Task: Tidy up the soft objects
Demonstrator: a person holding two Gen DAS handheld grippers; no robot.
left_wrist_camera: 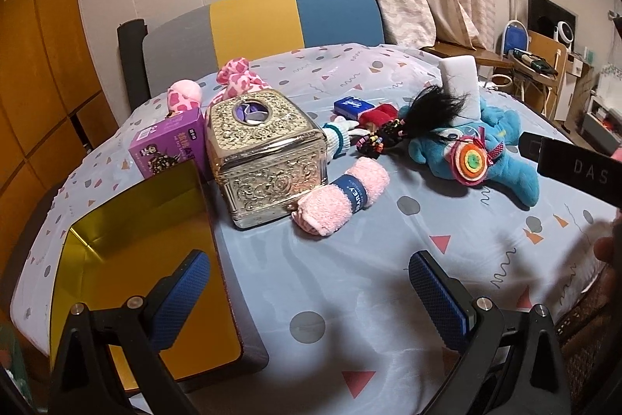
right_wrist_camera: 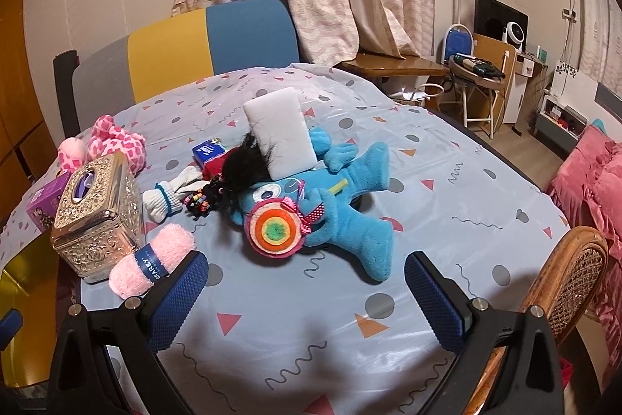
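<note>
On the patterned tablecloth (right_wrist_camera: pixel 447 158) we see the blue plush toy (right_wrist_camera: pixel 350 217), pink rolled towel (right_wrist_camera: pixel 151 259) and white sock (right_wrist_camera: pixel 171 197) unsorted, yellow tray (left_wrist_camera: pixel 116 220) empty, left gripper (left_wrist_camera: pixel 307 294) and right gripper (right_wrist_camera: pixel 305 298) both jaws apart, holding nothing.

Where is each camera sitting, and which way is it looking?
Left wrist: sits on the left gripper, looks across the table at the tissue box; shows its open fingers and the right gripper.
Right wrist: sits on the right gripper, looks at the blue plush toy; shows its open fingers.
Both show box, toy, and pink towel roll.
</note>
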